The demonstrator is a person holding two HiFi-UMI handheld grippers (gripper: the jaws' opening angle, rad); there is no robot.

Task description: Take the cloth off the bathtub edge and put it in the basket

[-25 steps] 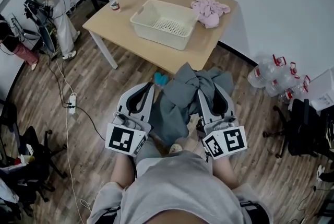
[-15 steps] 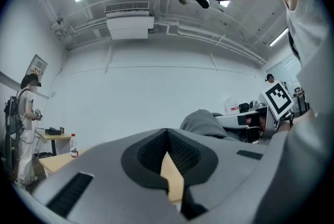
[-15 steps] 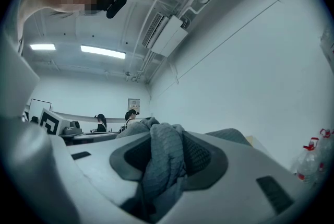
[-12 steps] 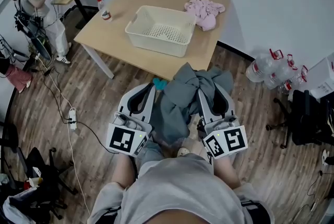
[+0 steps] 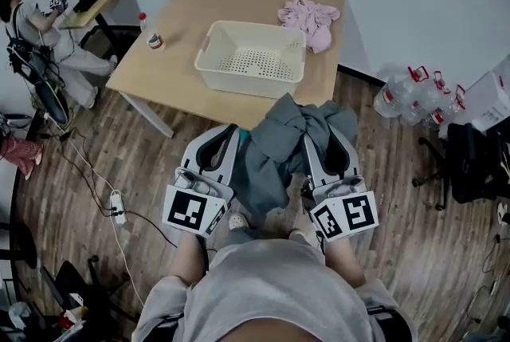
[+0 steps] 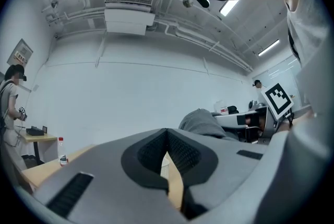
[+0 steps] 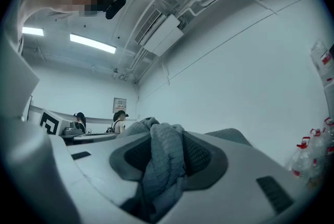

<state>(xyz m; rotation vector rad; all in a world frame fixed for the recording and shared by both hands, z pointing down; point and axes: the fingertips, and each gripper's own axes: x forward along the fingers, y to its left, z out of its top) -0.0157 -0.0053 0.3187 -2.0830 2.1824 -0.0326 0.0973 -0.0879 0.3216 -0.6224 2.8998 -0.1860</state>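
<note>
- Grey cloth [image 5: 279, 145]: one bunch clamped in R tool [image 5: 327, 137]; rest hangs down betw. the 2 tools, over the wood floor [image 5: 159, 149].
- R tool: jaws spread by a thick wad of cloth [image 7: 164, 160], pads pressing it from both sides.
- L tool [image 5: 227, 131]: just beside the cloth's left side, jaw tips together, nothing betw. them.
- Basket [image 5: 247, 83]: on tabletop [image 5: 183, 37] ahead of both tools, apart from the cloth.
- Pink heap [image 5: 309, 17] near basket's far right corner; bottle [image 5: 154, 39] at tabletop's left edge.
</note>
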